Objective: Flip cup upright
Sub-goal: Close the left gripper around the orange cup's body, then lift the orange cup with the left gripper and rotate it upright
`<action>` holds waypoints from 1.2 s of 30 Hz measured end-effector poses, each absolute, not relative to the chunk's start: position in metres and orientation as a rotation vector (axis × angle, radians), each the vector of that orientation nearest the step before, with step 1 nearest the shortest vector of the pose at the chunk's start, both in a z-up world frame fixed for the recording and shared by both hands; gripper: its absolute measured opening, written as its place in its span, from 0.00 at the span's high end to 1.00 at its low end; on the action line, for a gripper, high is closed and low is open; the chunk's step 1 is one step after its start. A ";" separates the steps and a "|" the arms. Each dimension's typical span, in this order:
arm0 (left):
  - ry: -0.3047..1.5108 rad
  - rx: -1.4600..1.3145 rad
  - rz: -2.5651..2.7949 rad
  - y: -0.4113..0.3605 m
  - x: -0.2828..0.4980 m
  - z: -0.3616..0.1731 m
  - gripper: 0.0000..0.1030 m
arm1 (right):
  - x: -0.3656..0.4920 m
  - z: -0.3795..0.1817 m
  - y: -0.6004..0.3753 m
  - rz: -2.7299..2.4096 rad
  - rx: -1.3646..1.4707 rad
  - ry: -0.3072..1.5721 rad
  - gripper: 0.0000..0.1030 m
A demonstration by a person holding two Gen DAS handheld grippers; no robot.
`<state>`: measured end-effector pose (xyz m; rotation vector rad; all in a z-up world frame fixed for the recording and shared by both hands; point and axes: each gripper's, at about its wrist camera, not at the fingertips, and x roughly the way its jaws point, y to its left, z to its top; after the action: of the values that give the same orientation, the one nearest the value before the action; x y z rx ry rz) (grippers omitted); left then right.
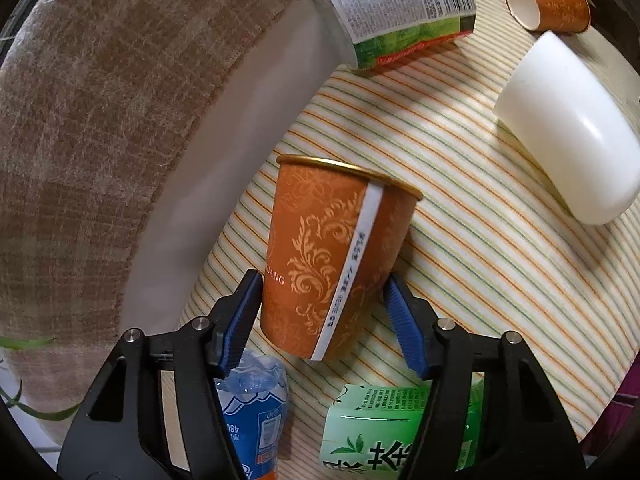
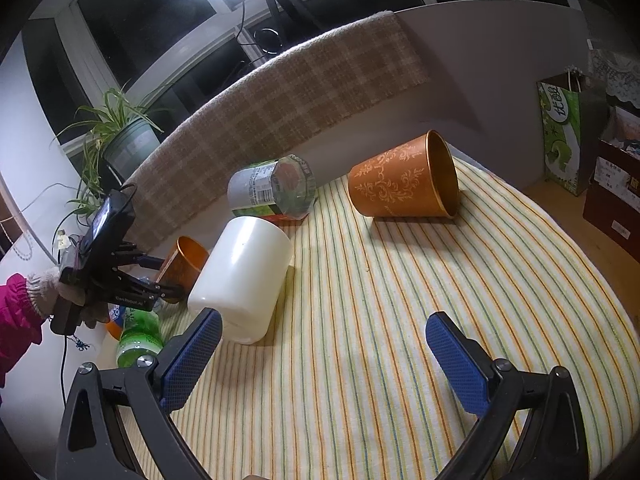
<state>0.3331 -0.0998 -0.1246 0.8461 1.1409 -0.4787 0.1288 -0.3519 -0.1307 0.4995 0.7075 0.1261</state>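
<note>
An orange paper cup [image 1: 332, 256] with a gold rim lies between the blue pads of my left gripper [image 1: 322, 308]. The left pad [image 1: 244, 312] touches its side and the right pad [image 1: 404, 328] stands just off it. The same cup [image 2: 182, 268] shows in the right wrist view, tilted, held by the left gripper [image 2: 160, 280]. A second orange cup [image 2: 404, 184] lies on its side on the striped cloth [image 2: 380, 340], mouth to the right; it shows far off in the left wrist view [image 1: 548, 2]. My right gripper [image 2: 324, 364] is open and empty above the cloth.
A white cup [image 2: 244, 276] lies on its side near the held cup [image 1: 572, 128]. A clear jar with a green label [image 2: 272, 188] lies by the sofa back [image 2: 280, 100]. A green bottle [image 1: 384, 432] and a blue-labelled bottle [image 1: 256, 412] lie near the left gripper. A green bag [image 2: 560, 136] stands right.
</note>
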 end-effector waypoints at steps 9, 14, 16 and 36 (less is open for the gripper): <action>1.098 0.744 -0.463 -0.085 0.320 -0.108 0.40 | 0.124 -0.129 -0.353 0.104 0.494 0.712 0.00; 1.058 0.628 -0.452 -0.070 0.313 -0.076 0.39 | 0.119 -0.123 -0.353 0.103 0.493 0.704 0.00; 1.028 0.584 -0.449 -0.068 0.303 -0.062 0.39 | 0.116 -0.121 -0.352 0.108 0.494 0.700 0.00; 1.026 0.095 -0.488 -0.076 0.126 -0.048 0.39 | 0.037 -0.087 -0.348 0.167 0.443 0.670 0.00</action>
<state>0.1261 -0.0759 -0.0478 0.0945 1.0258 -0.4876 0.0366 -0.3485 -0.0869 0.4434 0.6696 0.1673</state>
